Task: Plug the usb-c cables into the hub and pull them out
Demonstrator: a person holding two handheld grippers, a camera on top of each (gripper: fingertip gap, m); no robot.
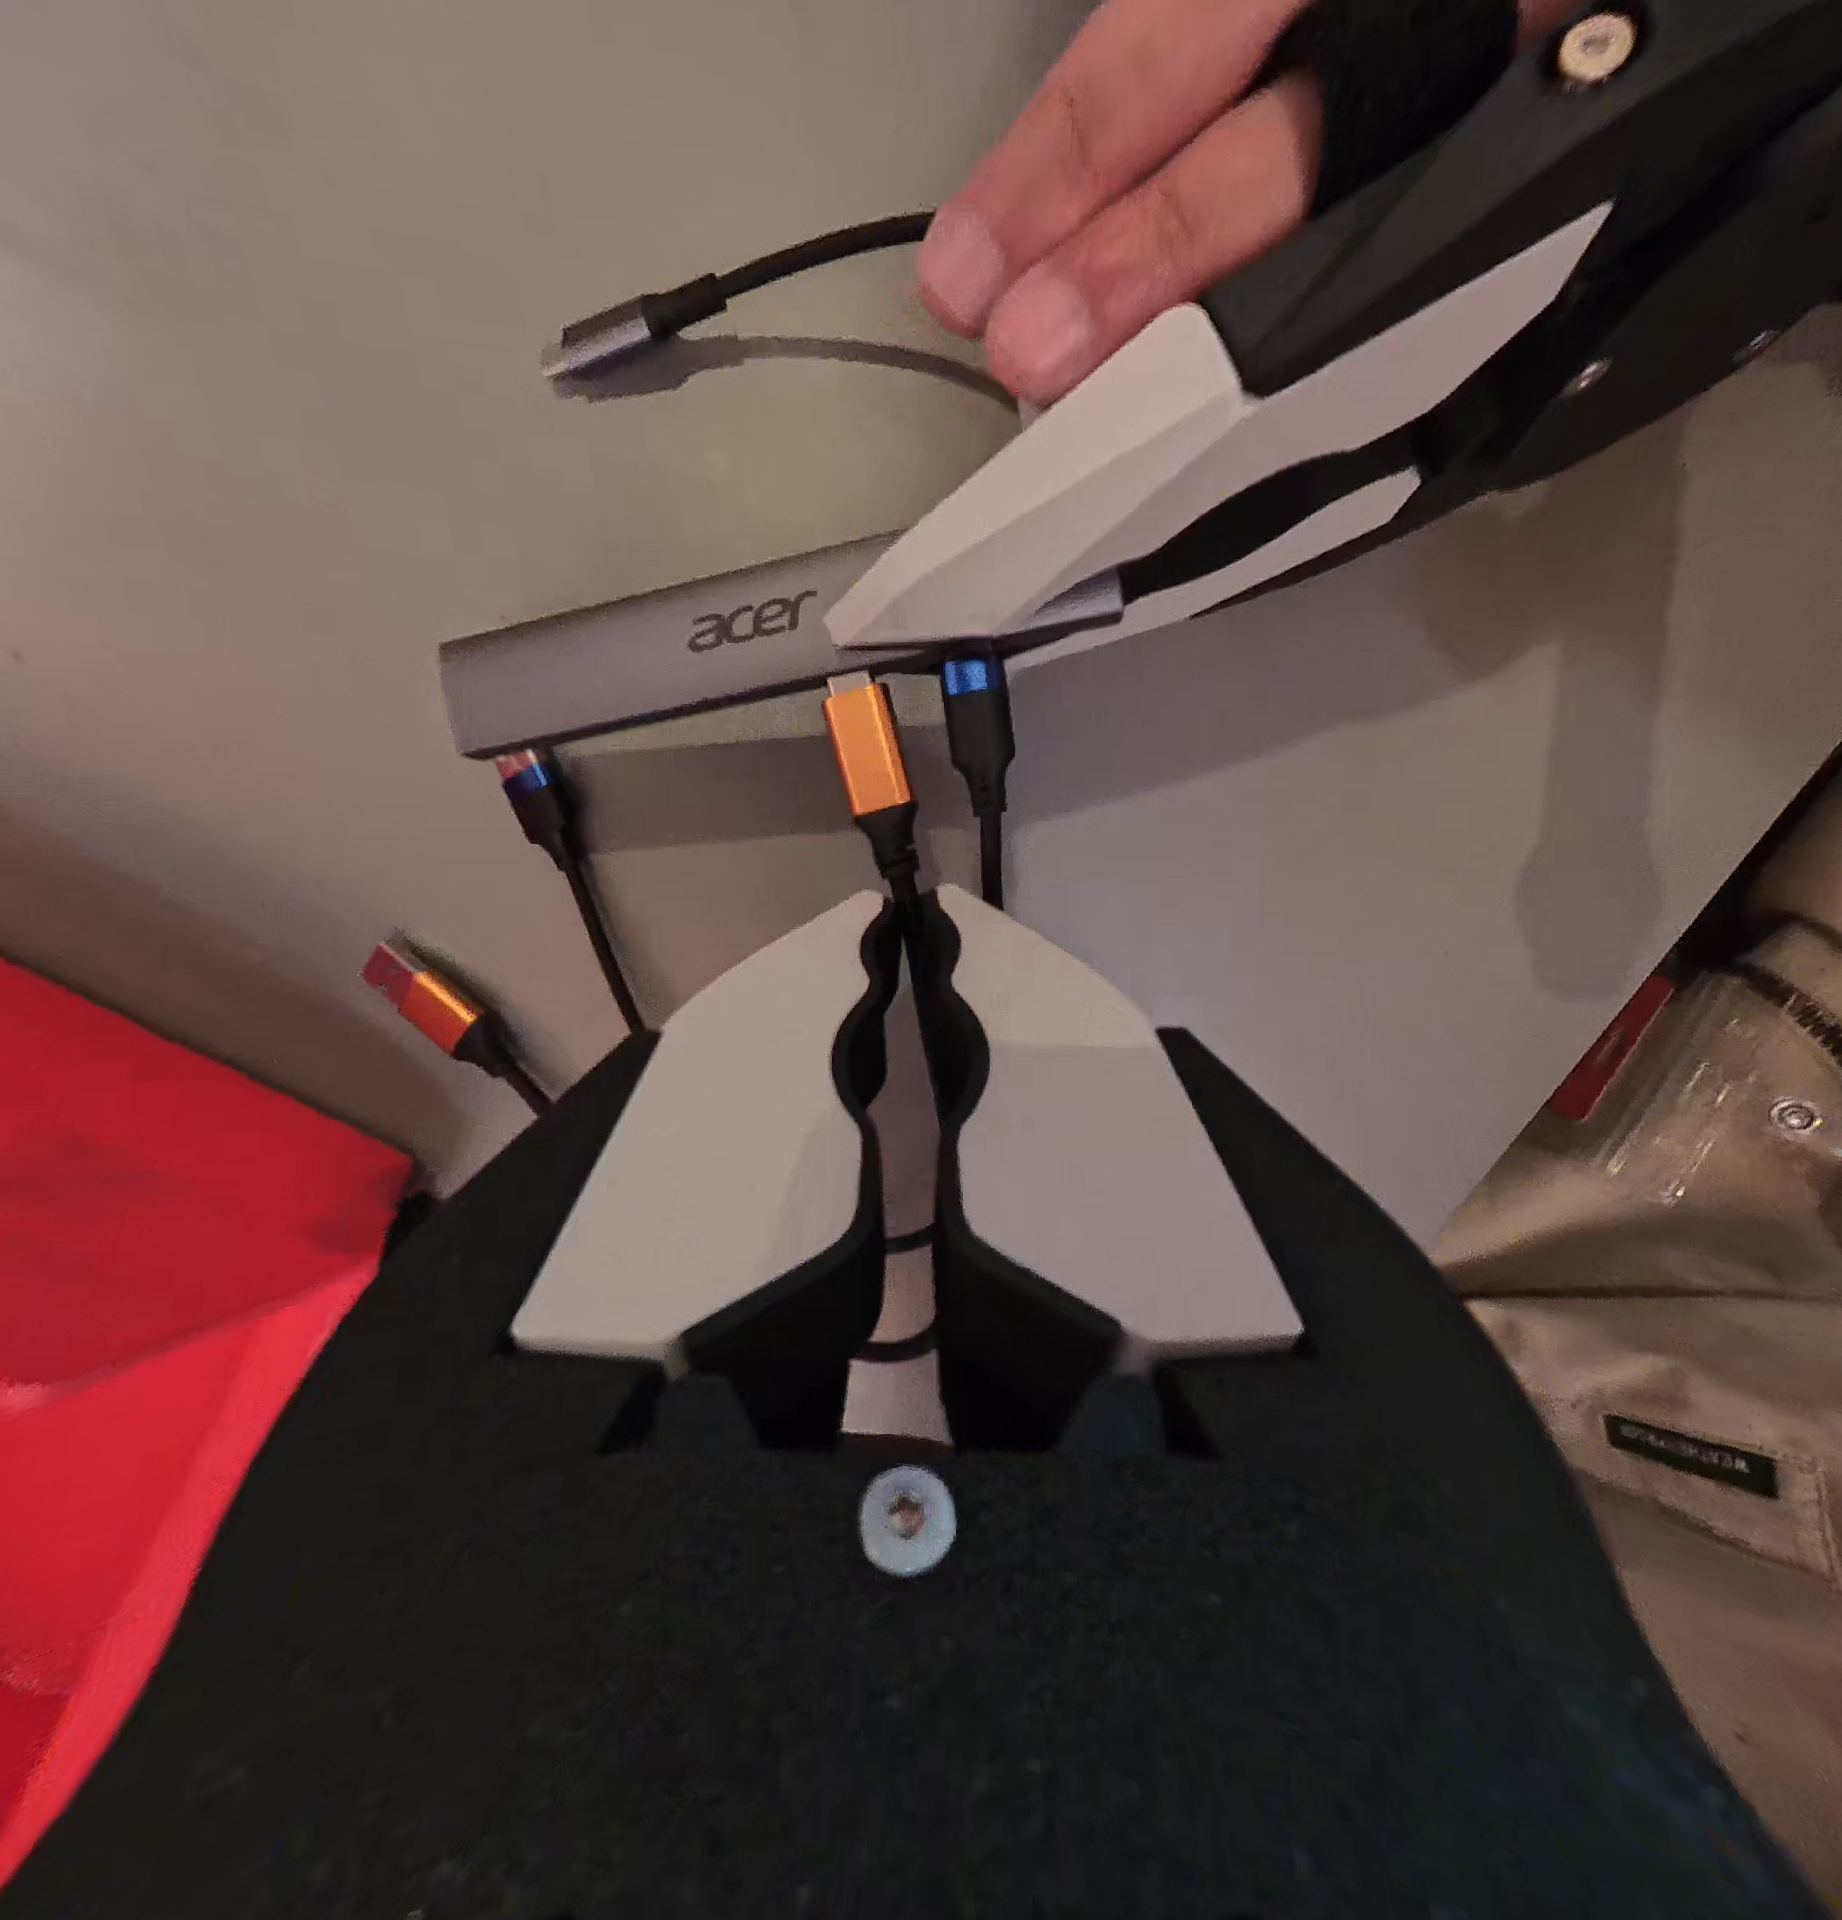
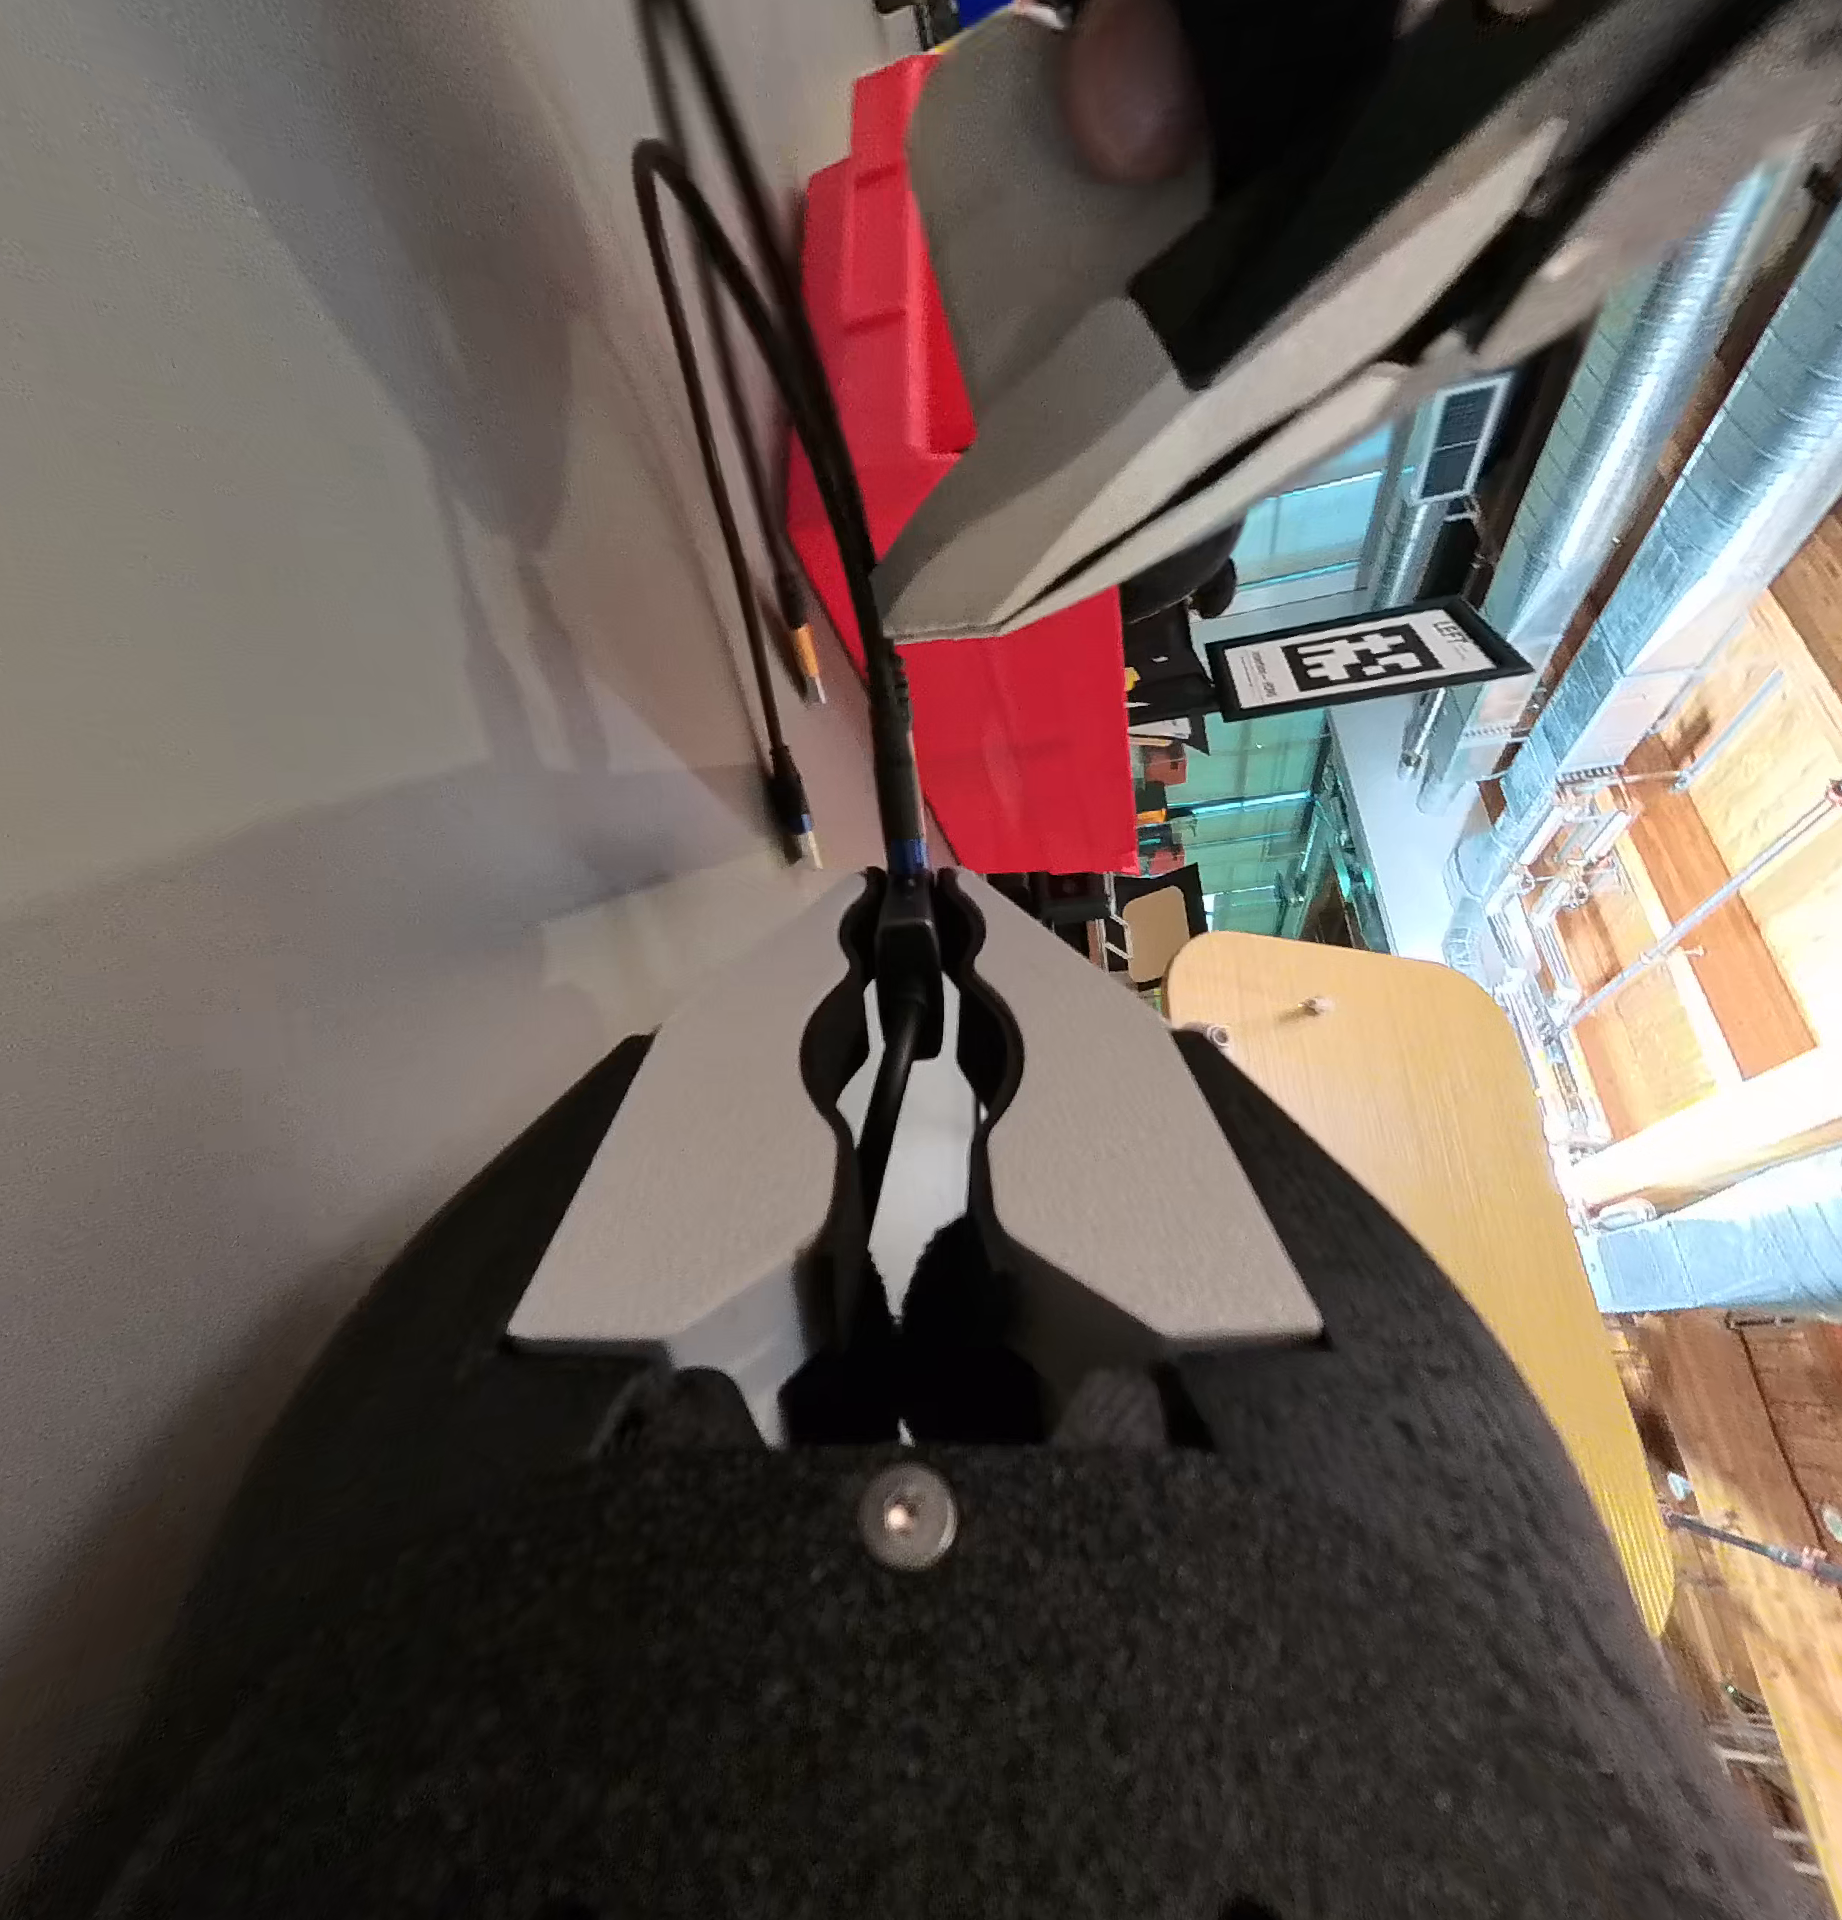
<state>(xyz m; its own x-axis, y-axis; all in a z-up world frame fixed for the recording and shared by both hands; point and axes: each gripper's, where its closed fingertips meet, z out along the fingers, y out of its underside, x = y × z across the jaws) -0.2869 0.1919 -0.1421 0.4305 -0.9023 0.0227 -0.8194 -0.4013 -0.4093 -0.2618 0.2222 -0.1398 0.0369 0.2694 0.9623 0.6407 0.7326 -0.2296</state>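
Grey tabletop (image 1: 221, 468): left claw (image 1: 909, 904) pinches orange-plug cable (image 1: 901, 873).

3 lettered items noted; wording not transcribed.

1. Hub (image 1: 626, 665): dark brand mark printed on its grey top face, straight ahead of the left claw (image 1: 912, 904), beyond the orange-plug cable (image 1: 867, 758) pinched between its tips. The right claw (image 1: 844, 634), clamped on the hub's end, sits just right of the mark.

2. Cloth label (image 1: 1691, 1460): small black strip with pale lettering, sewn on a beige garment (image 1: 1623, 1299), right of and behind the left claw's tips. Too small to make out.

3. Sign (image 2: 1364, 655): white, black-framed, square black-and-white marker pattern with fine print beside it. Ahead and right of the right claw (image 2: 906, 883).
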